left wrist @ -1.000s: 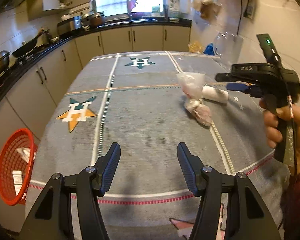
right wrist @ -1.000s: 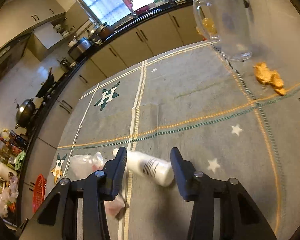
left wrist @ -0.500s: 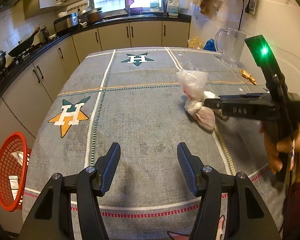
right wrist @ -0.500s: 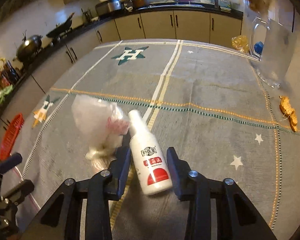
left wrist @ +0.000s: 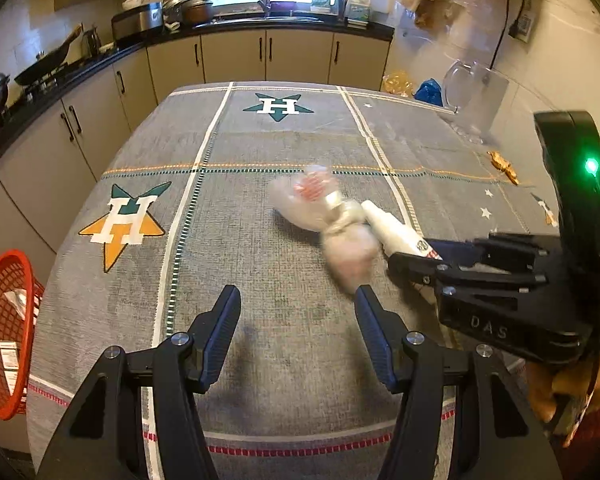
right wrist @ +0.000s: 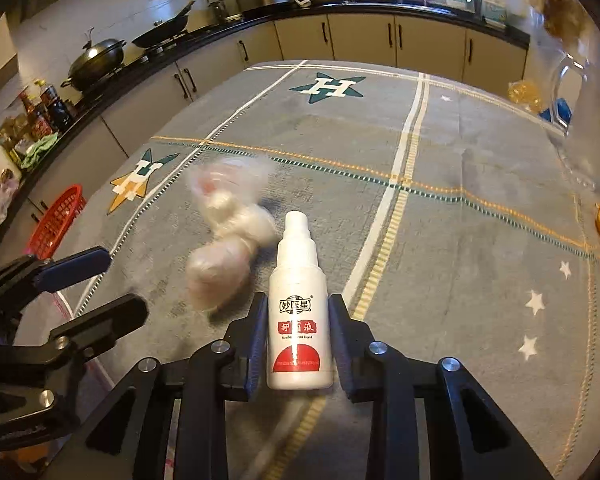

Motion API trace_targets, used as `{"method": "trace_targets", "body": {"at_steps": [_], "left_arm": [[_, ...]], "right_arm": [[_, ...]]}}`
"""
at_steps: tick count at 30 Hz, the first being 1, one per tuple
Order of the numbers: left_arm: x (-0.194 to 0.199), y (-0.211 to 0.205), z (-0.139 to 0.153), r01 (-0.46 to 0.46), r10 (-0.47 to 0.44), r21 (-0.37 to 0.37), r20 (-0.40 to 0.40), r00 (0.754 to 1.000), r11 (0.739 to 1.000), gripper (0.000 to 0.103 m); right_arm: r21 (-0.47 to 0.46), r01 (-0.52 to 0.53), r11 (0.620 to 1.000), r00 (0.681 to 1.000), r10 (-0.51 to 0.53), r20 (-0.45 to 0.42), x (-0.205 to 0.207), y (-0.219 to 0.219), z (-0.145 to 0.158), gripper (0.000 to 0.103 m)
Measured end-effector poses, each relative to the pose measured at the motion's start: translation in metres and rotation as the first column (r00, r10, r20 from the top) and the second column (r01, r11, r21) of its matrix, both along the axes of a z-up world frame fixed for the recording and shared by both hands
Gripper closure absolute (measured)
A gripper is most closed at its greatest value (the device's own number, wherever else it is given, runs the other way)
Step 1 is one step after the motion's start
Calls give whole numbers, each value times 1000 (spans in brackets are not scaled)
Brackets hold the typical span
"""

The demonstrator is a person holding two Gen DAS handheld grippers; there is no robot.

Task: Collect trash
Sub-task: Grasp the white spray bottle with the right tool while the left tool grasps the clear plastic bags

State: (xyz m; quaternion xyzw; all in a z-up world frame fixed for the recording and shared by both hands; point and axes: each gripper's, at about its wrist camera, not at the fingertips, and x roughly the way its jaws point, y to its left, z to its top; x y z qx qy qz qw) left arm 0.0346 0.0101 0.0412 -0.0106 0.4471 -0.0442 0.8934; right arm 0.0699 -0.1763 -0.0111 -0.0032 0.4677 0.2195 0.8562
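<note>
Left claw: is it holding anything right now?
No, in the left wrist view the left claw hangs open over bare tablecloth, with the knotted plastic bag lying ahead of its fingertips.

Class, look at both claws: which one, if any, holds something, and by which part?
The right claw has been closing around the white bottle, its pads flanking the lower labelled body; firm contact cannot be told. The left claw holds nothing.

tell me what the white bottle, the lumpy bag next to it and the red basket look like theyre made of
White bottle: likely plastic, smooth opaque semi-gloss body with printed label. Bag: thin translucent plastic film, crinkled and knotted round pale contents, blurred here. Red basket: probably moulded plastic, open lattice walls, even bright colour.
</note>
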Motion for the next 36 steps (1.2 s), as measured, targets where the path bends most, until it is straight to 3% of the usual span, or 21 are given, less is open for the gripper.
{"method": "trace_targets", "body": {"at_steps": [10, 15, 17, 19, 21, 30, 36], "left_arm": [[27, -3, 2, -15, 13, -97, -21, 1000, 995, 45], [41, -19, -3, -13, 10, -83, -36, 999, 996, 45], [47, -25, -11, -19, 16, -61, -50, 999, 998, 51], [51, -26, -18, -24, 21, -40, -65, 998, 999, 68], [53, -25, -23, -21, 17, -50, -82, 997, 999, 73], [36, -4, -21, -20, 19, -26, -26, 999, 999, 74], [22, 13, -9, -71, 72, -8, 90, 993, 997, 74]], "right_arm": [[82, 172, 982, 985, -171, -15, 12, -35, 6, 70], [118, 222, 968, 975, -221, -20, 15, -48, 10, 70], [130, 235, 963, 972, -234, -22, 15, -52, 11, 70], [136, 238, 962, 971, -237, -21, 15, -54, 12, 70], [148, 230, 962, 973, -230, -15, 14, -53, 14, 70], [143, 174, 974, 984, -178, 17, 5, -36, 17, 70], [141, 131, 981, 990, -138, 39, -2, -15, 19, 70]]}}
